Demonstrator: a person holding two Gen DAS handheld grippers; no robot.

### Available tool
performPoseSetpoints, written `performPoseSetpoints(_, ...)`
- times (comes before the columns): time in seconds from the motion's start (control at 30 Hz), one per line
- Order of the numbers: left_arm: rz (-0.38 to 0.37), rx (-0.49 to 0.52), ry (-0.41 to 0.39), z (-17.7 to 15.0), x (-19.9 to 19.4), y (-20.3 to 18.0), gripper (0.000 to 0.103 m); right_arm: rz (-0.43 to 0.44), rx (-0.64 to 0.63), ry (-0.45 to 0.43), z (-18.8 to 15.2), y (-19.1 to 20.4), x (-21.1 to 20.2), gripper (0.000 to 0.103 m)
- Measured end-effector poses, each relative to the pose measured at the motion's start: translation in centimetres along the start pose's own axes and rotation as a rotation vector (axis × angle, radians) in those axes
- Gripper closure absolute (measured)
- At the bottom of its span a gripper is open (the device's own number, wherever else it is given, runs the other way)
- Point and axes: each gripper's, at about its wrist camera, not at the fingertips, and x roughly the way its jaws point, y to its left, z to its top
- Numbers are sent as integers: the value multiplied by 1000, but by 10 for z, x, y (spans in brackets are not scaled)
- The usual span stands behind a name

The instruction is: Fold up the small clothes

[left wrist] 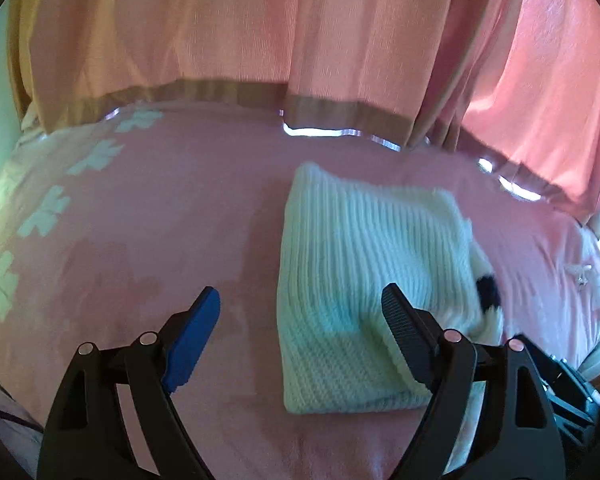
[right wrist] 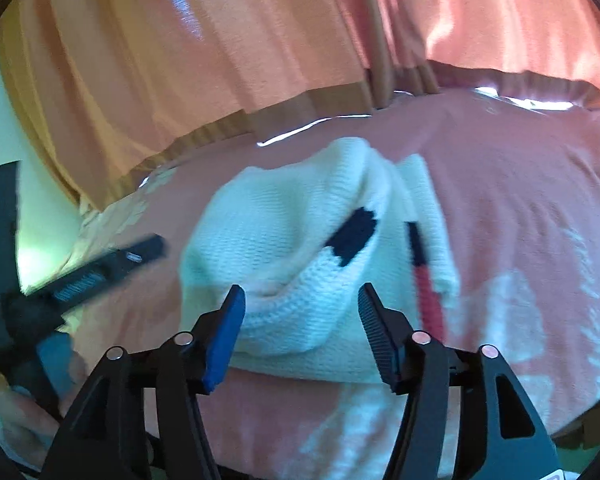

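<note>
Both claws, left (left wrist: 300,308) and right (right wrist: 300,308), are held wide with nothing gripped, over the folded white knit (left wrist: 364,280) lying on the pink bed (left wrist: 160,220), curtains (left wrist: 220,32) at twelve o'clock.

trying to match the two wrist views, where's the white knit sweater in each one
Left wrist: the white knit sweater lies folded right of centre on the pink bedspread, partly behind the left hand-held gripper, whose fingers are spread.
Right wrist: it is central, bunched, just beyond the open right hand-held gripper.
Shared landmark: the pink curtain hanging behind the bed.
</note>
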Motion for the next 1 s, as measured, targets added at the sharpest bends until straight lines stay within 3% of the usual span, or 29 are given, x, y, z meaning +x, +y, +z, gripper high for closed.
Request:
performPoseSetpoints(0.07, -3, -10, 22, -4, 6, -2, 23, -6, -51, -11, -3, 13, 5, 27)
performPoseSetpoints(0.13, -5, -15, 29, -7, 7, -1, 23, -36, -98, 6, -4, 19, 15, 32)
performPoseSetpoints(0.17, -7, -15, 34, -8, 10, -3, 23, -57, -114, 9, -6, 19, 23, 78)
performPoseSetpoints(0.2, -8, -13, 39, -9, 13, -4, 23, -61, -111, 23, -5, 16, 28, 87)
performPoseSetpoints(0.27, -11, 8, 58, -15, 14, -8, 23, -23, -10, -6, -1, -6, 16, 88)
performPoseSetpoints(0.33, -15, 35, 75, -19, 17, -11, 23, -53, 54, -72, 3, -30, -8, 88)
performPoseSetpoints(0.37, -15, 58, 90, -24, 20, -14, 23, -62, 95, -63, 3, -45, -13, 87)
performPoseSetpoints(0.47, 1, 116, 157, -38, 39, -21, 23, -67, 200, 130, -12, -79, 17, 85)
performPoseSetpoints(0.53, -17, 112, 206, -44, 47, -22, 23, -10, 268, 180, -21, -89, 24, 82)
performPoseSetpoints(0.6, -52, 74, 223, -46, 47, -19, 23, -2, 254, 130, -13, -85, 10, 74)
performPoseSetpoints(0.67, -63, 76, 219, -45, 45, -19, 23, -11, 225, 80, 2, -80, 0, 54)
performPoseSetpoints(0.73, -53, 84, 217, -44, 45, -19, 23, -6, 207, 55, 14, -76, 1, 50)
performPoseSetpoints(0.8, -50, 89, 227, -45, 49, -19, 23, -10, 165, 56, 28, -68, 8, 38)
performPoseSetpoints(0.87, -44, 96, 232, -47, 52, -21, 22, -33, 125, 93, 34, -60, 30, 36)
performPoseSetpoints(0.97, -36, 112, 234, -50, 55, -22, 22, 40, 155, 188, 34, -58, 59, 35)
performPoseSetpoints(1.0, -35, 116, 234, -50, 56, -22, 22, 62, 167, 206, 33, -59, 67, 43)
